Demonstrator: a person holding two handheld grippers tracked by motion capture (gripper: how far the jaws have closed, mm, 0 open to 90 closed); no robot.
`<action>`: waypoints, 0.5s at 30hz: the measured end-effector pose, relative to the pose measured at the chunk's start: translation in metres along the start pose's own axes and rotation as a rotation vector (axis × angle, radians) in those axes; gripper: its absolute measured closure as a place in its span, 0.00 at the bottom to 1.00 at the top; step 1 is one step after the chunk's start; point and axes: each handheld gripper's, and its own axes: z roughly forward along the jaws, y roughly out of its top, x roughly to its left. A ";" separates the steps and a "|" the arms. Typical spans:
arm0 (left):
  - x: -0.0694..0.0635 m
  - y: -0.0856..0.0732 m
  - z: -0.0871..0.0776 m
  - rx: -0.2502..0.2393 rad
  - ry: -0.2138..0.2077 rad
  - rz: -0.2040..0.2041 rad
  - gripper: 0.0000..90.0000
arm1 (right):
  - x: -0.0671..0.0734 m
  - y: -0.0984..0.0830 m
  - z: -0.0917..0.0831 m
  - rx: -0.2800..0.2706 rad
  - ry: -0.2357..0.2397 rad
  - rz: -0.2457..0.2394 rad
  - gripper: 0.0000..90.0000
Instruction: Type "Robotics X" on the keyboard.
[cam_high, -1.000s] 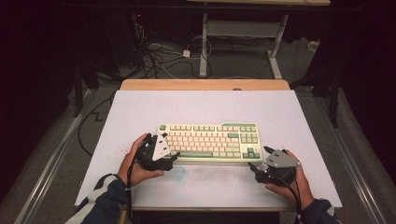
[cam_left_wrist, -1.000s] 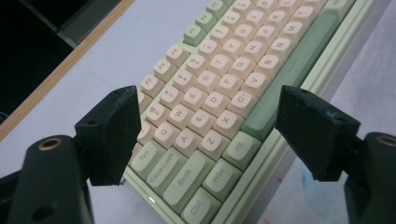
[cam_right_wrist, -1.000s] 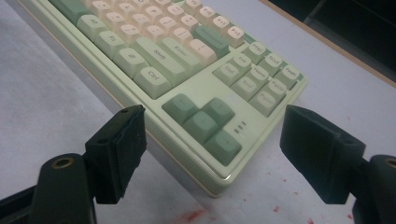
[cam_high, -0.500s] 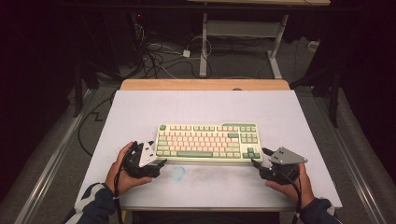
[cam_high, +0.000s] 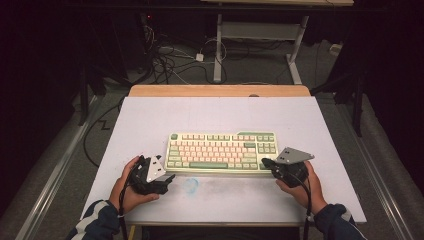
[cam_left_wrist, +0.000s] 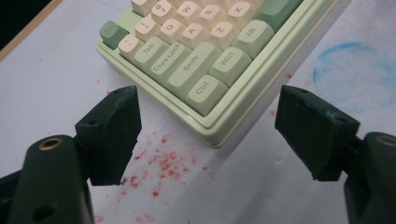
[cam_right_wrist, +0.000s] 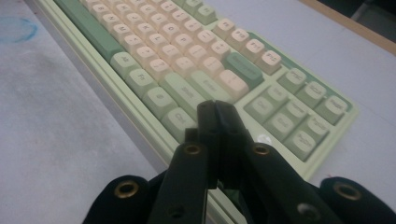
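Closing in on the keyboard (cam_high: 222, 153) from both short ends.

Right claw (cam_right_wrist: 215, 109) has just pinched shut with nothing between its jaws, tips poised over the near right edge by the bottom-row keys; keyboard's long axis runs away leftward from it. Left claw (cam_left_wrist: 205, 121) gapes wide and empty on the tabletop (cam_high: 210, 115), near left corner just ahead between its jaws, apart.

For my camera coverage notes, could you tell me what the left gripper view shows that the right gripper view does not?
Left gripper view: the left gripper with jaws wide apart, red specks on the white table cover, and the Ctrl key at the keyboard's corner. Right gripper view: the right gripper with jaws shut together, empty, above the arrow keys. Both: the green and cream keyboard and the blue ring mark.
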 end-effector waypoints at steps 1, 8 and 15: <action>0.000 0.000 0.000 -0.001 -0.002 -0.004 0.24 | 0.001 0.002 0.003 0.006 0.003 -0.007 1.00; -0.001 -0.001 0.000 0.012 -0.007 0.003 0.24 | 0.003 0.020 0.021 0.004 0.023 -0.025 1.00; -0.001 -0.002 0.000 0.016 -0.009 0.004 0.24 | 0.008 0.028 0.039 0.034 0.047 -0.047 1.00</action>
